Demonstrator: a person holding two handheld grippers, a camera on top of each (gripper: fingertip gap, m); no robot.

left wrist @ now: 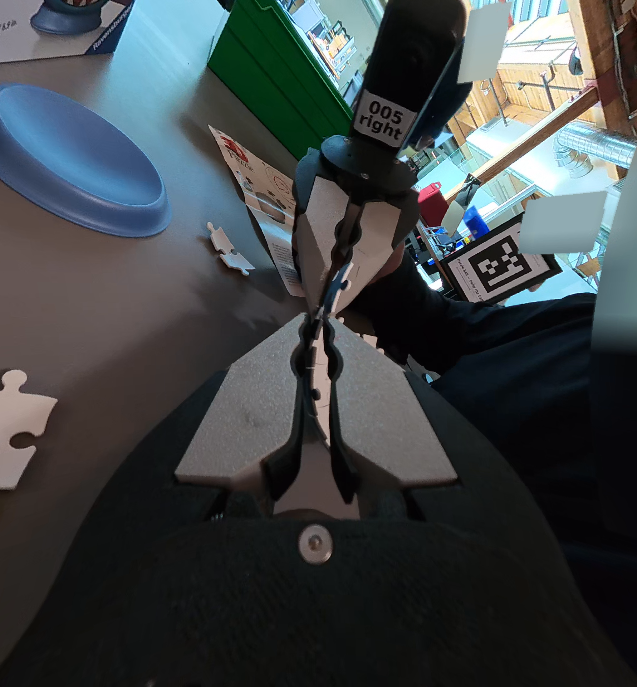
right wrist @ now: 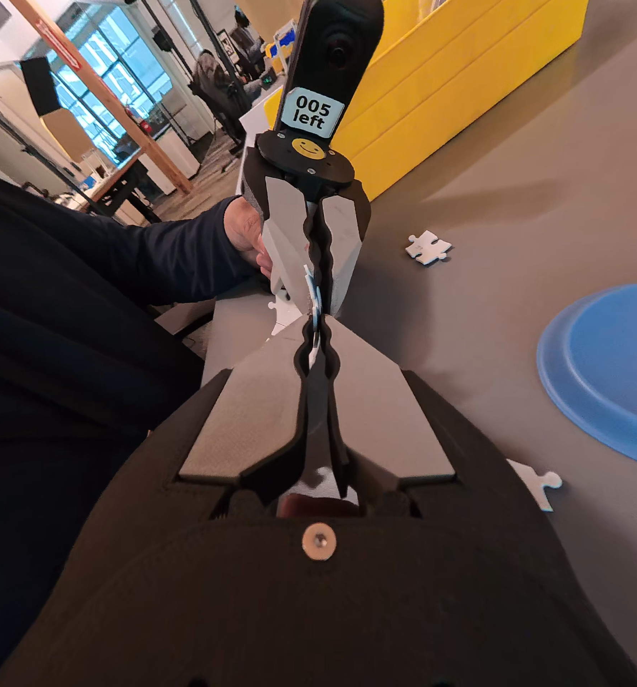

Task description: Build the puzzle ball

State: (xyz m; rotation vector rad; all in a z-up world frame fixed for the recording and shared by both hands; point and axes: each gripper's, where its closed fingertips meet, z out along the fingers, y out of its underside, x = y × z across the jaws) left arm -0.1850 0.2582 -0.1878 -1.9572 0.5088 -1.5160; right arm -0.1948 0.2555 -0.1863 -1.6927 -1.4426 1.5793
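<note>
Above the grey table (left wrist: 86, 316), left gripper (left wrist: 315, 327) and right gripper (right wrist: 318, 327) meet tip to tip, each clamped on a puzzle piece (right wrist: 315, 297) (edge-on). Joining step, seemingly; next needs tab-to-notch alignment.

A green bin (left wrist: 272, 74) and a yellow bin (right wrist: 458, 85) stand on the grey table (left wrist: 105, 316).

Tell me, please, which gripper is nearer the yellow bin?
Left. The left gripper stands just in front of the yellow bin; the right gripper faces it from farther back.
</note>
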